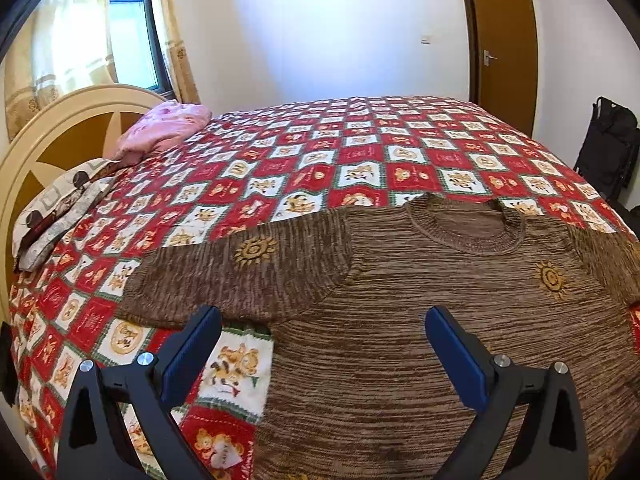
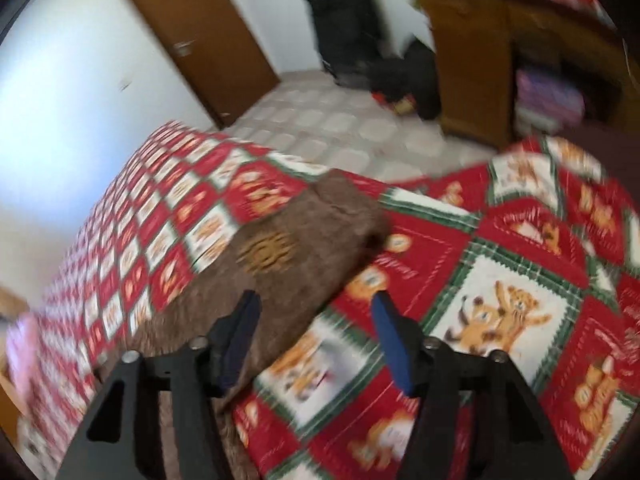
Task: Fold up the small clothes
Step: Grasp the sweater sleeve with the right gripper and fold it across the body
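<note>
A brown knitted sweater [image 1: 400, 288] with yellow sun patterns lies flat, front up, on the red and white checked bedspread [image 1: 320, 152]. Its neck points toward the far side and one sleeve [image 1: 240, 276] stretches out to the left. My left gripper [image 1: 323, 314] hovers open over the sweater's lower body, with nothing between its blue pads. In the blurred right wrist view, the other sleeve [image 2: 288, 248] lies along the bedspread [image 2: 500, 320] toward the bed's edge. My right gripper [image 2: 316, 296] stands open above that sleeve's side edge and grips nothing.
A pink pillow [image 1: 164, 128] and a patterned pillow [image 1: 60, 212] rest against the cream headboard [image 1: 48, 140] at the left. Beyond the bed are a brown door [image 1: 504, 48], a black bag [image 2: 344, 20], a wooden cabinet [image 2: 480, 60] and tiled floor [image 2: 340, 120].
</note>
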Demonstrator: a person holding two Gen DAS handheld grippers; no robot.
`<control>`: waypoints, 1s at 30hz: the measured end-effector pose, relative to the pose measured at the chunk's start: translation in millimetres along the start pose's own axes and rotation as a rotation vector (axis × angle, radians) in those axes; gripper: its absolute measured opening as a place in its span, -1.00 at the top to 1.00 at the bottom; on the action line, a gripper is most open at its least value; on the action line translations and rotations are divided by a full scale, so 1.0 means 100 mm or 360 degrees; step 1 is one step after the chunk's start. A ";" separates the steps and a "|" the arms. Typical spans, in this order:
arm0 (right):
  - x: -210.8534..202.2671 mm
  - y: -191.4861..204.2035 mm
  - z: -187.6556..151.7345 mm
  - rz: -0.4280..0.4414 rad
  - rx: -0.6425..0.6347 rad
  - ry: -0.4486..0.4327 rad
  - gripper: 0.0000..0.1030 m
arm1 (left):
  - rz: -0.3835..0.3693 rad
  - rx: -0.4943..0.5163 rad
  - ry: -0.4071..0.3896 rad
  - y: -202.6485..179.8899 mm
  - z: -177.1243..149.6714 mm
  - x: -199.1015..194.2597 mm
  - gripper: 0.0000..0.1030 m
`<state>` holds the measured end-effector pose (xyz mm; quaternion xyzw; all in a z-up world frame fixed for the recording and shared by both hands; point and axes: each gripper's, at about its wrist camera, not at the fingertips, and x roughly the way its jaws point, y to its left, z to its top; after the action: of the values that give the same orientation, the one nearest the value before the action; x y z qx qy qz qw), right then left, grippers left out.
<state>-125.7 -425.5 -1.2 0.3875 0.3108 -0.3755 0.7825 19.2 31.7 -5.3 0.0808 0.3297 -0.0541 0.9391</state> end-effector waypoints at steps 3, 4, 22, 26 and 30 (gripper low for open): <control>0.18 -0.10 0.10 0.0001 0.0061 0.0094 -0.08 | -0.0006 -0.0013 0.0019 0.00 0.01 0.04 -0.98; 0.22 -0.11 0.11 -0.0016 0.0068 0.0108 -0.08 | -0.0020 -0.0024 0.0027 0.00 0.01 0.06 -0.98; 0.49 0.00 0.23 -0.0283 -0.0089 0.0016 -0.07 | -0.0038 0.0131 0.0083 -0.43 0.04 0.22 -0.98; 0.53 0.06 0.21 -0.0363 -0.0187 -0.0029 -0.07 | -0.0013 0.0163 0.0101 -0.50 0.01 0.25 -0.98; 0.57 0.07 0.22 -0.0389 -0.0220 -0.0047 -0.07 | 0.0009 0.0156 0.0102 -0.51 0.03 0.28 -0.98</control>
<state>-85.4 -461.0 -31.6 0.2863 0.3692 -0.4515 0.7602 35.0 -20.5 -26.2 0.1293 0.3564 -0.0647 0.9231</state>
